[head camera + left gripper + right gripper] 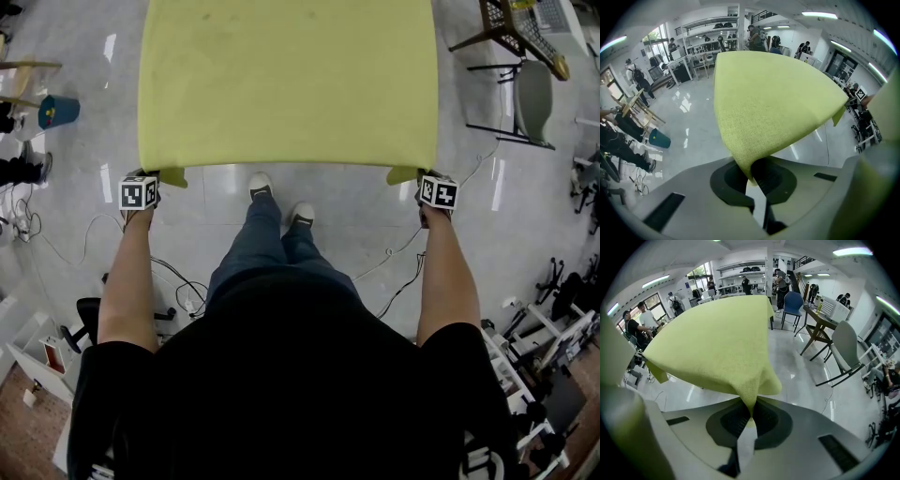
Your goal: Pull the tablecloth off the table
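The grasp is complete: the tablecloth, spread over the bench at twelve o'clock, is clamped at its seven-o'clock corner by the left claw and at its five-o'clock corner by the right claw. Next, an even pull toward six o'clock is judged necessary.

Tablecloth lay spread ahead of the person, near left corner in the left gripper, near right corner in the right gripper, shoes on the floor between them, chairs at right, bucket at left.
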Demonstrator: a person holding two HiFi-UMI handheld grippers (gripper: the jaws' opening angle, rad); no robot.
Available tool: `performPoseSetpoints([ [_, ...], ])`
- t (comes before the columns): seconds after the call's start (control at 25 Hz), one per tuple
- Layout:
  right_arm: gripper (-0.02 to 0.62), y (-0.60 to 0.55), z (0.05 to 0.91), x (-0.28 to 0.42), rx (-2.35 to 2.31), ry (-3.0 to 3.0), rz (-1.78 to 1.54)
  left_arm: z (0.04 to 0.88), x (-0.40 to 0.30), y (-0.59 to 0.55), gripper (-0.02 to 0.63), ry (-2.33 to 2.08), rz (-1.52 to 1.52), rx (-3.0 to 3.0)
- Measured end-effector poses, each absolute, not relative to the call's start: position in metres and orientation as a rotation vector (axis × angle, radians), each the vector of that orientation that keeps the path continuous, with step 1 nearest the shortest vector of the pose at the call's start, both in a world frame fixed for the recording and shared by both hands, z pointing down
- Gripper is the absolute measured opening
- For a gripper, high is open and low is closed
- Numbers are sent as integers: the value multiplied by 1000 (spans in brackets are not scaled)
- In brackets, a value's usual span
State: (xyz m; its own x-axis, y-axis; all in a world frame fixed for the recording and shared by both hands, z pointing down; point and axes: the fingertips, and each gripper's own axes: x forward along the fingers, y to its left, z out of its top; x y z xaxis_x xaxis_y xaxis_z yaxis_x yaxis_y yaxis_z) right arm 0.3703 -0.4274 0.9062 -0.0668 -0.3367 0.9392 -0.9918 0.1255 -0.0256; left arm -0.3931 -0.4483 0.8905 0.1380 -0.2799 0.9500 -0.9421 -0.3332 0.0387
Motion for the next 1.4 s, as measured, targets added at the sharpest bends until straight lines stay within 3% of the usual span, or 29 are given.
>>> performPoseSetpoints([
  [1.4,21,-264,839,406,1201,-1747,917,785,-363,-305,25,-1348,1319,1738],
])
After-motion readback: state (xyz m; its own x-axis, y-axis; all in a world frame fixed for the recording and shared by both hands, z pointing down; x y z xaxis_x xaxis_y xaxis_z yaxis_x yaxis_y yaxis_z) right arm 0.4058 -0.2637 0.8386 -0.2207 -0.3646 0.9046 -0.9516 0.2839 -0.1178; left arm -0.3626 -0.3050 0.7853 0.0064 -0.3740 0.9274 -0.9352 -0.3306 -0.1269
